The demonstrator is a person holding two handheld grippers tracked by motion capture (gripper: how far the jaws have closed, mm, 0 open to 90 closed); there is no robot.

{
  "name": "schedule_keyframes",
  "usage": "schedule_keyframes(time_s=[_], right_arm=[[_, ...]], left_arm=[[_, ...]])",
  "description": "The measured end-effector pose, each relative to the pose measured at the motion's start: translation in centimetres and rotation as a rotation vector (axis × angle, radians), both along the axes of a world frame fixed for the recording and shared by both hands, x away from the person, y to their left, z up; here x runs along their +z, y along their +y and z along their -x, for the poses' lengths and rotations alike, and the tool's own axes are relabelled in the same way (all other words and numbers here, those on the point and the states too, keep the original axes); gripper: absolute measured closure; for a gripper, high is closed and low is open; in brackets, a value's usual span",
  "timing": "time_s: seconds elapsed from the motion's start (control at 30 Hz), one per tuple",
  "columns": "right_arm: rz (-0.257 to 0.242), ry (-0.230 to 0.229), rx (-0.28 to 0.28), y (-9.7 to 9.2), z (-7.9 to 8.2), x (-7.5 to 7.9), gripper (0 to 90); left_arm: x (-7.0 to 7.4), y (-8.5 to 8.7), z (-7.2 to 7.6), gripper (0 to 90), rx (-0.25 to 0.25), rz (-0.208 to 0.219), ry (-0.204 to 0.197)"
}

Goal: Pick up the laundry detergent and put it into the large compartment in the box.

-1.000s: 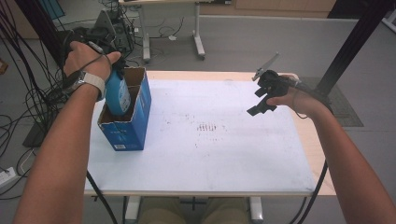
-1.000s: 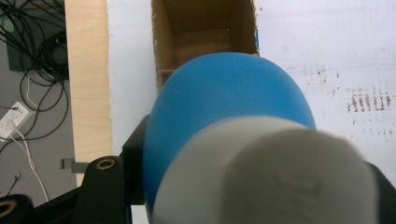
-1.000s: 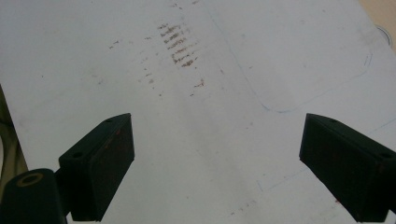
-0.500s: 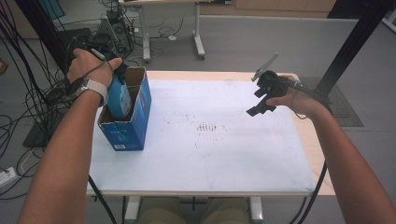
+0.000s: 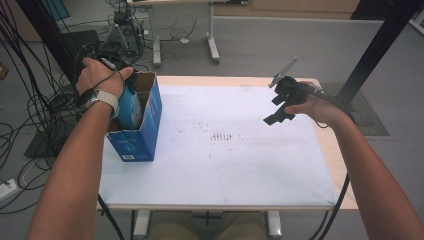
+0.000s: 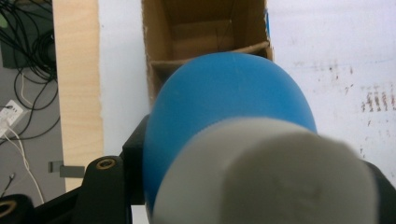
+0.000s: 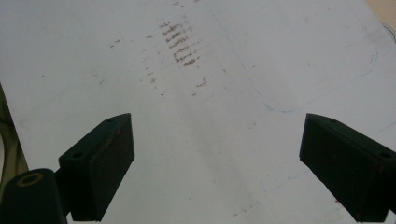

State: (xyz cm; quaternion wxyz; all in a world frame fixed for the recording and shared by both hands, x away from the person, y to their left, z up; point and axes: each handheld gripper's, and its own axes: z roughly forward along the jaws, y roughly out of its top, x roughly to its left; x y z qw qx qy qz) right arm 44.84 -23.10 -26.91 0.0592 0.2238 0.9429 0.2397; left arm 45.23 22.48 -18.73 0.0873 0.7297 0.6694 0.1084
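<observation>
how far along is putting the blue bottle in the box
Done: the left gripper has the blue bottle clamped and partly lowered into the blue cardboard box. In hand: the bottle, white cap toward the camera. Left: seat and release it. The right gripper hovers open above the white table cover.

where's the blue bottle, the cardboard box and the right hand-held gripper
blue bottle [image 6: 224,98], left gripper view, on its rounded blue body
cardboard box [image 5: 150,117], high view, on its blue outer side wall
right hand-held gripper [image 7: 215,168], right gripper view, midway between its open jaws
</observation>
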Motion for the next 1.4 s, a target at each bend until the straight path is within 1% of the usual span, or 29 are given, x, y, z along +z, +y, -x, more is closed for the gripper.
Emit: schedule_keyframes(time_s=[0.07,0.13,0.2,0.23,0.3,0.33,0.4,0.6,0.63,0.7,0.77,0.8,0.87,0.93,1.1,1.23,1.4], right_arm=[[-0.001,0.001,0.000,0.0,0.0,0.0,10.0],[0.000,0.001,-0.001,0.0,0.0,-0.1,10.0],[-0.002,0.002,-0.002,0.0,0.0,-0.1,10.0],[-0.002,0.001,-0.003,-0.1,0.0,-0.1,10.0],[-0.001,0.002,-0.003,-0.1,0.0,-0.1,10.0],[0.000,0.002,-0.003,-0.1,0.0,-0.2,10.0],[0.000,0.003,0.000,0.0,0.0,-0.2,10.0],[0.001,0.007,0.001,0.2,-0.1,-0.3,10.0],[0.001,0.007,0.002,0.2,-0.1,-0.3,10.0],[0.004,0.007,0.003,0.2,-0.1,-0.4,10.0],[0.002,0.007,0.003,0.2,-0.1,-0.4,10.0],[0.002,0.007,0.002,0.2,-0.1,-0.4,10.0],[0.002,0.009,0.002,0.2,-0.1,-0.5,10.0],[0.001,0.010,0.001,0.1,-0.1,-0.6,10.0],[0.000,0.012,0.000,0.1,-0.1,-0.6,10.0],[0.002,0.014,0.001,0.1,-0.1,-0.7,10.0],[0.003,0.017,0.000,0.2,-0.1,-0.9,10.0]], left_arm=[[-0.2,0.0,0.0,39.8,-0.003,-0.001,0.009],[-0.5,0.0,-0.1,39.8,-0.002,-0.003,0.004],[-0.8,0.0,-0.1,39.8,-0.003,-0.007,0.010],[-0.9,0.0,-0.1,39.8,-0.001,-0.006,0.004],[-1.3,0.0,-0.2,39.8,-0.003,-0.006,0.013],[-1.5,0.0,-0.2,39.8,-0.003,-0.003,0.008],[-1.8,0.1,-0.2,39.8,-0.005,-0.004,0.015],[-2.5,0.0,-0.2,39.7,-0.009,-0.002,0.014],[-2.7,0.0,-0.3,39.8,-0.009,-0.001,0.021],[-2.9,0.0,-0.3,39.7,-0.008,-0.001,0.016],[-3.2,0.1,-0.3,39.8,-0.009,-0.002,0.024],[-3.3,0.1,-0.3,39.8,-0.008,0.000,0.019],[-3.6,0.1,-0.3,39.7,-0.005,0.003,0.025],[-3.8,0.2,-0.3,39.7,-0.002,0.007,0.020],[-4.4,0.2,-0.3,39.7,-0.003,0.007,0.028],[-4.7,0.2,-0.4,39.8,-0.006,0.003,0.028],[-5.3,0.2,-0.4,39.7,-0.005,0.008,0.027]])
